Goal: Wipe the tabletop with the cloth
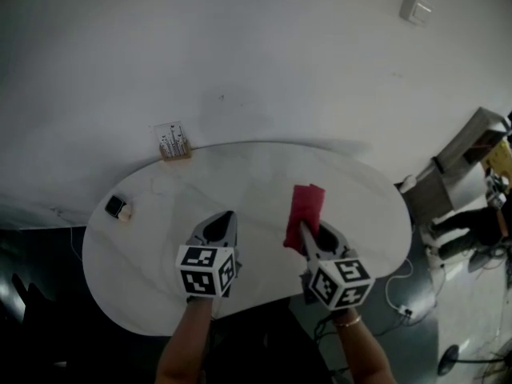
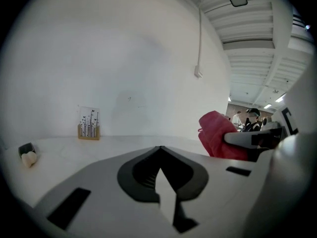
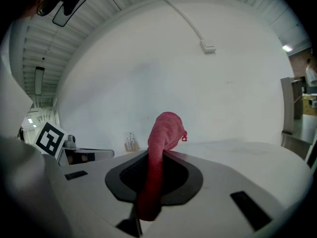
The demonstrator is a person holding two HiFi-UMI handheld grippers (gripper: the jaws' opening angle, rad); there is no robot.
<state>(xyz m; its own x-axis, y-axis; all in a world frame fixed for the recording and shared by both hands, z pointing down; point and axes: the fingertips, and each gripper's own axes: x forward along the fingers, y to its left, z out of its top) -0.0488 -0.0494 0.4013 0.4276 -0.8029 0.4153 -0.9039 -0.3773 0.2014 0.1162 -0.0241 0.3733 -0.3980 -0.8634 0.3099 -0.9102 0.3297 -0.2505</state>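
A red cloth [image 1: 304,212] is pinched in my right gripper [image 1: 307,234], which is shut on it above the right half of the white oval tabletop [image 1: 248,178]. In the right gripper view the cloth [image 3: 159,148] stands up between the closed jaws. My left gripper [image 1: 222,224] hovers over the table's middle, shut with nothing in it. From the left gripper view the cloth [image 2: 218,135] shows at the right, held by the other gripper.
A small wooden stand with a printed card [image 1: 173,142] sits at the table's far edge by the wall. A small black and cream object [image 1: 119,208] lies at the left end. Furniture and cables crowd the floor at the right [image 1: 464,214].
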